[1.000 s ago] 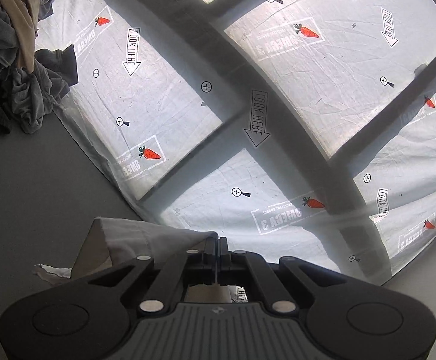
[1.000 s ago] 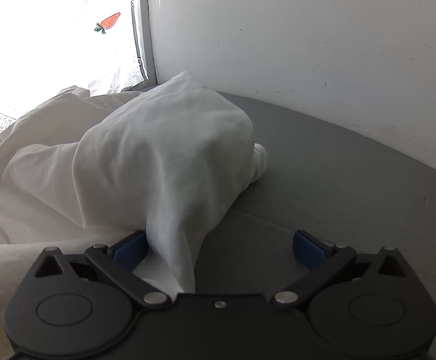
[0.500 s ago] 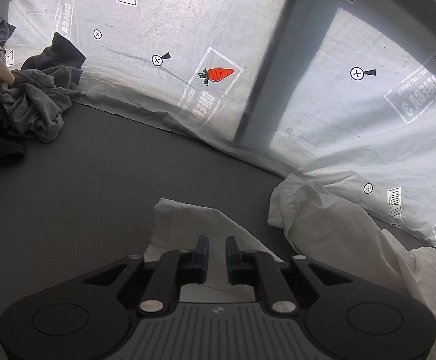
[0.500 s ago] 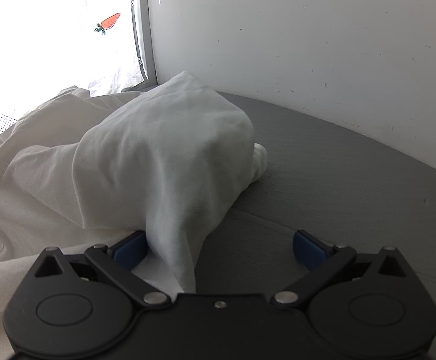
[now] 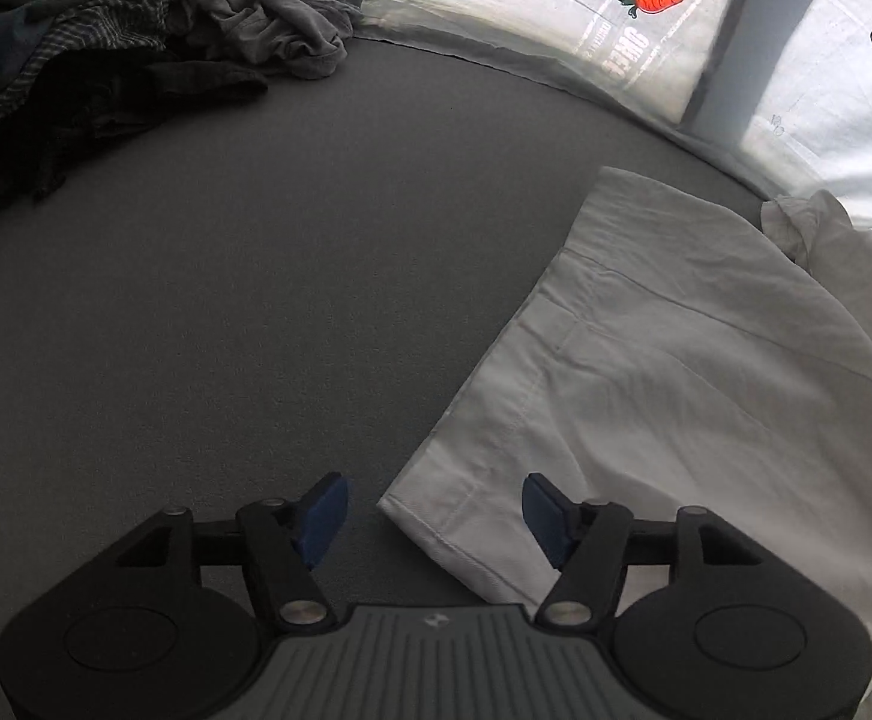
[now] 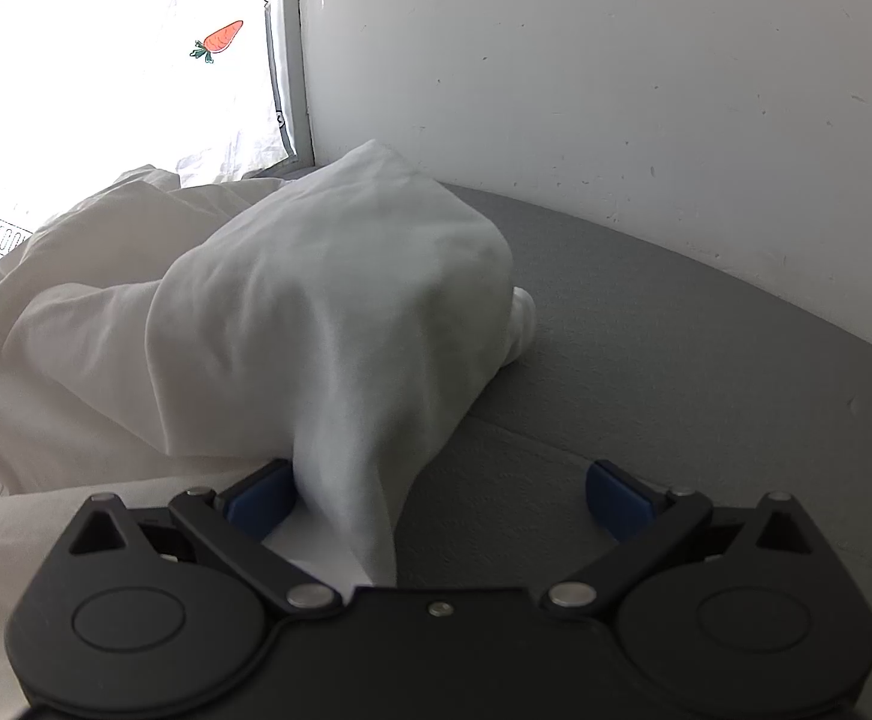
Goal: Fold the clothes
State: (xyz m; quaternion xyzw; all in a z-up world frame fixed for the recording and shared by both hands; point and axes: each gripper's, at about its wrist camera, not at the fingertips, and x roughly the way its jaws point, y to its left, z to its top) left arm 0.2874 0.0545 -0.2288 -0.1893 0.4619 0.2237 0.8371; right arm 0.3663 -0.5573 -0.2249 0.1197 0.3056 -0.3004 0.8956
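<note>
A white garment lies spread on the grey table, its hemmed corner near my left gripper. The left jaws are opening; the corner of the hem lies between the blue pads and neither pad presses on it. In the right wrist view the same white garment is bunched into a mound, and a fold of it hangs down between the blue pads of my right gripper. Those jaws stand wide apart; the cloth brushes the left pad only.
A heap of dark and grey clothes sits at the table's far left. A translucent sheet with carrot prints covers the window behind. A white wall rises behind the table on the right.
My left gripper dropped from facing the window down to the table and went from shut to open, letting go of the white cloth corner. The right gripper did not move.
</note>
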